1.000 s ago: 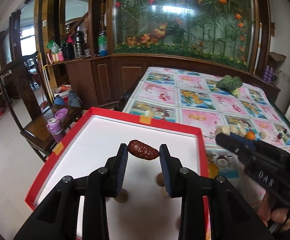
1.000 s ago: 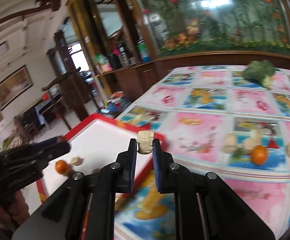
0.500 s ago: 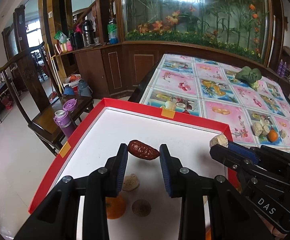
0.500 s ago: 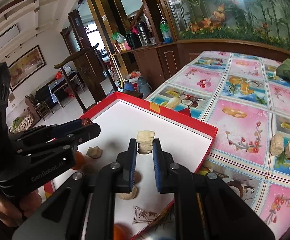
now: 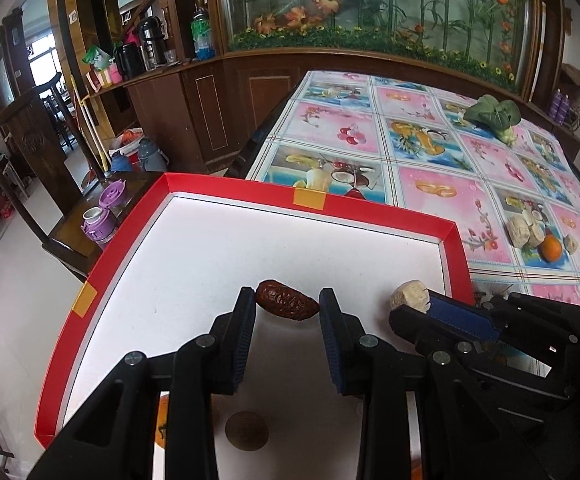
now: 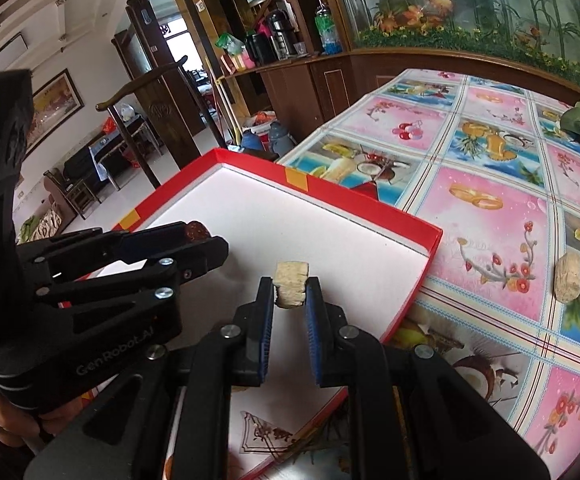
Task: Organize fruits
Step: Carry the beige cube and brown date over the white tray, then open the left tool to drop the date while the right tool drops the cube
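Note:
My left gripper (image 5: pixel 287 306) is shut on a wrinkled red date (image 5: pixel 285 306), held above the white floor of a red-rimmed box (image 5: pixel 310 199). My right gripper (image 6: pixel 290 294) is shut on a pale beige fruit chunk (image 6: pixel 291 284), also over the box (image 6: pixel 354 216). In the left wrist view the right gripper (image 5: pixel 408 306) comes in from the right with that chunk (image 5: pixel 408 298) at its tip. In the right wrist view the left gripper (image 6: pixel 205 240) reaches in from the left with the date (image 6: pixel 195 230) showing. A brown round fruit (image 5: pixel 246 430) and an orange (image 5: pixel 161 420) lie in the box.
On the patterned tablecloth (image 5: pixel 430 160) to the right lie more pale chunks (image 5: pixel 520 230), an orange (image 5: pixel 550 248) and a leafy green vegetable (image 5: pixel 494 114). A wooden chair with a purple cup (image 5: pixel 97 224) stands left of the box. A wooden cabinet lines the back.
Both grippers moved further over the box and tilted downward. The right gripper swung left from above the tablecloth to above the box floor. Both grips stayed the same.

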Demonstrator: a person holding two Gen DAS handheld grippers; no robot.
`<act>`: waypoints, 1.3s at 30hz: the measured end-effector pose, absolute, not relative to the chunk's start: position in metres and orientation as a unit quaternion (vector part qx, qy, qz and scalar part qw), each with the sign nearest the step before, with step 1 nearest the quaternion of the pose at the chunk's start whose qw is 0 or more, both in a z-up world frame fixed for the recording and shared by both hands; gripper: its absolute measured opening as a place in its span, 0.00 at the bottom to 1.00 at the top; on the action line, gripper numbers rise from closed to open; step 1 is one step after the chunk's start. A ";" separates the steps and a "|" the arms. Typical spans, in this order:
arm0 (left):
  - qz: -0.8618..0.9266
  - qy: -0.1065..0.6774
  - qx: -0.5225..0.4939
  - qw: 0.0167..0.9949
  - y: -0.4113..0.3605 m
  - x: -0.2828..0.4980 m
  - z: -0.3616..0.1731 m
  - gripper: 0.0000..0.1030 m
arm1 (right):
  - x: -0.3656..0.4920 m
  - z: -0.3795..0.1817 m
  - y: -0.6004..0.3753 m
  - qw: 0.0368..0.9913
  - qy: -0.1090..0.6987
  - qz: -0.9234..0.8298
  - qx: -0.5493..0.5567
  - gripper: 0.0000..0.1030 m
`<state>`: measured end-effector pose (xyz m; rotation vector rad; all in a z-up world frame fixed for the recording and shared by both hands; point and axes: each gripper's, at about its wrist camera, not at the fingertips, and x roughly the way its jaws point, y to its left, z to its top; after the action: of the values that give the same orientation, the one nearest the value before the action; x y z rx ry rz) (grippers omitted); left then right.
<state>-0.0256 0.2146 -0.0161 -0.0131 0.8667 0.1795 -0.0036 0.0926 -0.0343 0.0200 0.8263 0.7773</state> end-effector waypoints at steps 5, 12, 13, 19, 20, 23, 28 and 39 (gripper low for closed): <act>0.087 0.428 -0.006 0.899 0.214 -0.023 -0.020 0.31 | -0.003 -0.038 0.094 0.842 0.399 0.364 0.000 0.18; 0.089 0.442 -0.012 0.893 0.216 -0.022 -0.027 0.31 | -0.002 -0.041 0.095 0.837 0.412 0.360 -0.004 0.18; 0.089 0.443 -0.012 0.892 0.216 -0.021 -0.027 0.31 | -0.002 -0.042 0.095 0.837 0.412 0.360 -0.005 0.18; 0.095 0.448 -0.012 0.889 0.216 -0.021 -0.029 0.31 | -0.002 -0.041 0.095 0.838 0.411 0.359 -0.008 0.18; 0.096 0.450 -0.012 0.888 0.216 -0.020 -0.030 0.31 | -0.003 -0.041 0.096 0.838 0.411 0.358 -0.009 0.18; 0.100 0.461 -0.022 0.882 0.219 -0.018 -0.033 0.34 | -0.003 -0.041 0.097 0.839 0.411 0.357 -0.012 0.18; 0.107 0.463 -0.028 0.879 0.221 -0.019 -0.034 0.41 | -0.002 -0.041 0.097 0.839 0.411 0.356 -0.014 0.18; 0.132 0.452 -0.052 0.880 0.231 -0.025 -0.029 0.62 | 0.001 -0.036 0.085 0.847 0.405 0.345 0.013 0.41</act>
<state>-0.0245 0.2306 -0.0286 -0.1090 0.9428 0.2744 0.0015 0.0854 -0.0361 0.0267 0.8542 0.7268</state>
